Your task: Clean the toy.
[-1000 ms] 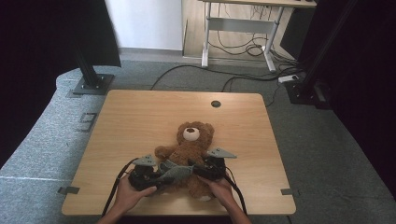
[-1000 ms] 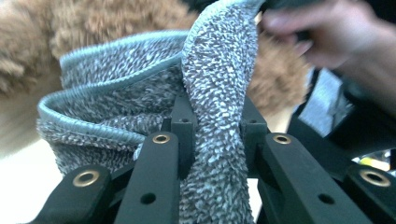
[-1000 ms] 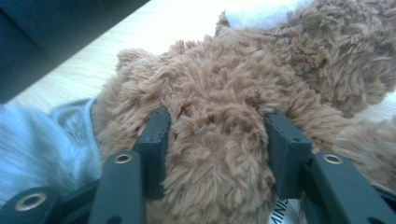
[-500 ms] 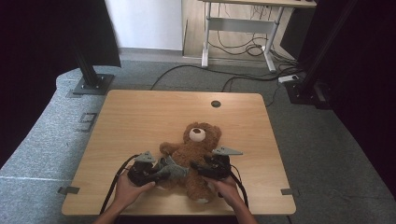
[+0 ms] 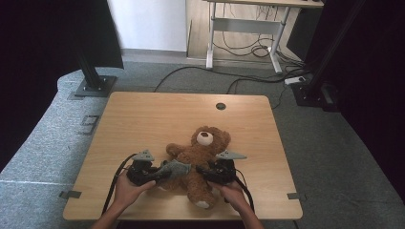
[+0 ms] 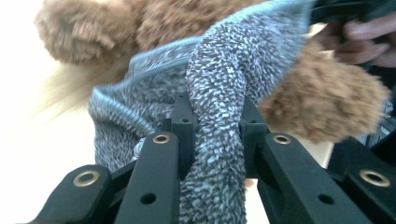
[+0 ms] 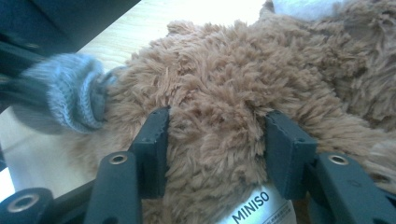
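Both forearms come in from the near edge, each hand wrapped around a black two-jaw gripper, the two pointing inward toward each other. The left gripper has its jaws clamped tight on a fold of speckled grey knitted cloth that rises between its pads. The right gripper has just been closing; its jaws flank a bulge of the brown plush teddy bear, the pads apparently pressing into the fur, though the pile hides the contact.
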`<action>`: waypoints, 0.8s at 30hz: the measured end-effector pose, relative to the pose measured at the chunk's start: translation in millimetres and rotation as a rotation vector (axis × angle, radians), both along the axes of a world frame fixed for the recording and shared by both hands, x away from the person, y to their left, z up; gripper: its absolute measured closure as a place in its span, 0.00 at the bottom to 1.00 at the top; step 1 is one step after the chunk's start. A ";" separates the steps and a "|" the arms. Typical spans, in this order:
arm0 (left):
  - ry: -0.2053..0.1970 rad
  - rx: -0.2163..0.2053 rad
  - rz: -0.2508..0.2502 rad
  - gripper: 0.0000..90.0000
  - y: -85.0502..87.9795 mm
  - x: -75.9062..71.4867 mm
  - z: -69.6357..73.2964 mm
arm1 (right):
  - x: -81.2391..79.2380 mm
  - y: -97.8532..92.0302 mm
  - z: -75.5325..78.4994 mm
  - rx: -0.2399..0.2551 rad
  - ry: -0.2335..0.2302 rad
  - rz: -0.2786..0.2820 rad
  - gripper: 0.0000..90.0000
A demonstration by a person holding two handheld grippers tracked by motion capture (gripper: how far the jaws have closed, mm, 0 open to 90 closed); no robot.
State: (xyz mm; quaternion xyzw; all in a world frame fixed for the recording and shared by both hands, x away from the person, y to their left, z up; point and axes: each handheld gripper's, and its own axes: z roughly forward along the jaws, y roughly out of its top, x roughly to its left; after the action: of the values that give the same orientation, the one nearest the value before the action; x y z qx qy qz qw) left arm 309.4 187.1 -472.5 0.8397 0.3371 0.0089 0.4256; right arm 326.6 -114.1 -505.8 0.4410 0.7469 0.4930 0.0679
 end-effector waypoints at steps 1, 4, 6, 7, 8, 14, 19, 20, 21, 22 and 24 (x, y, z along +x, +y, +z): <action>0.000 0.000 0.000 0.82 0.0 0.0 0.0 | 0.0 0.0 0.0 0.000 0.000 0.000 0.53; -0.037 -0.001 -0.041 0.82 -7.0 -11.6 11.1 | -0.1 2.2 -1.6 -0.008 -0.010 -0.016 0.55; -0.047 -0.001 -0.070 0.82 -13.2 -17.2 15.0 | -0.1 3.3 -2.5 -0.008 -0.012 -0.028 0.55; -0.047 -0.006 -0.088 0.82 -16.3 -19.6 16.0 | -0.1 3.3 -2.5 -0.008 -0.012 -0.028 0.55; -0.049 -0.010 -0.107 0.82 -19.4 -21.8 16.9 | -0.4 3.5 -2.6 -0.007 -0.010 -0.031 0.55; -0.030 -0.005 -0.148 0.82 -36.2 -23.1 10.0 | -0.9 3.2 -3.5 0.002 -0.013 -0.035 0.55; 0.006 0.015 -0.138 0.82 -41.7 -16.5 -5.6 | -0.8 1.6 -4.6 0.021 -0.005 -0.033 0.55; 0.006 0.019 -0.135 0.82 -42.2 -15.9 -7.5 | -0.6 1.3 -4.9 0.026 -0.004 -0.031 0.55; 0.008 0.025 -0.132 0.82 -42.6 -14.8 -9.7 | -0.4 1.3 -5.2 0.030 -0.004 -0.030 0.55; 0.017 0.032 -0.126 0.82 -41.9 -12.3 -13.5 | -0.1 1.2 -5.3 0.034 -0.002 -0.029 0.55; 0.021 0.031 -0.122 0.82 -40.9 -11.1 -14.8 | -0.3 1.3 -5.2 0.036 -0.001 -0.028 0.55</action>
State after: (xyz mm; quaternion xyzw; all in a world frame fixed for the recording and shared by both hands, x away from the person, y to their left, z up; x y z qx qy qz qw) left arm 298.2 146.3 -487.3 0.8652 0.2897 -0.0208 0.4088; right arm 326.2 -112.8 -511.0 0.4521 0.7318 0.5055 0.0672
